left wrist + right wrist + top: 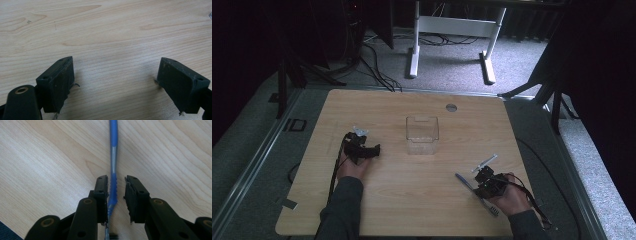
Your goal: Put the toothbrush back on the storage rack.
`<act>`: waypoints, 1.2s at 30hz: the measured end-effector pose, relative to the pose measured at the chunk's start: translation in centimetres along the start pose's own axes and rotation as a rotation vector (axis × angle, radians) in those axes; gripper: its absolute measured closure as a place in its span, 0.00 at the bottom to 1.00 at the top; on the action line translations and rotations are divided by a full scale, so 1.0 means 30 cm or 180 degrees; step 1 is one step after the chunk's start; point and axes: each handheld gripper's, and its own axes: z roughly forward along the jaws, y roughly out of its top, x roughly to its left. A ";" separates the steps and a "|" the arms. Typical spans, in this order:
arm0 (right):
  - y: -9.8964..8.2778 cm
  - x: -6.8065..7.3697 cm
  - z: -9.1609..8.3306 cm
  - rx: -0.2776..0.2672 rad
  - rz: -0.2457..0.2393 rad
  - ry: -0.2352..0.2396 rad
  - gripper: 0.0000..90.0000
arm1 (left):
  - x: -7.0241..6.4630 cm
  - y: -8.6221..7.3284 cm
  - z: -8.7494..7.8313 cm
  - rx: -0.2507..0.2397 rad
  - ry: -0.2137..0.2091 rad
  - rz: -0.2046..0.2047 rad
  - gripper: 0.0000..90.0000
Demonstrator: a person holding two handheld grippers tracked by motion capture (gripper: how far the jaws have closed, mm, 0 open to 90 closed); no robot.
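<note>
Grasp step: the right hand-held gripper (116, 195) straddles the blue toothbrush (113, 167) lying on the counter (412, 175) at near right, jaws narrowed but not clearly pinching. Next: close, then lift. The left hand-held gripper (115, 82) rests spread, empty.

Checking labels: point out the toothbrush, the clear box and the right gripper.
toothbrush (113, 152): right gripper view, handle.
clear box (422, 141): high view, front wall.
right gripper (116, 195): right gripper view, gap between its jaws.

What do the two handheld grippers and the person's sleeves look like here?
Both the left gripper and the right gripper are black, with blocky jaws and a trailing black cable. Each carries a pale grey plate on top. The sleeves are dark grey.
</note>
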 end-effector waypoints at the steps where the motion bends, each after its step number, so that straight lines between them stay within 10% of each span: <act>1: -0.001 0.001 0.003 0.0009 -0.0006 0.0006 0.80 | 0.000 0.000 0.000 0.0000 0.0000 -0.0003 0.16; 36: -0.032 -0.010 0.070 0.0251 0.0050 0.0116 0.85 | 0.000 0.000 0.000 0.0001 0.0000 0.0000 0.16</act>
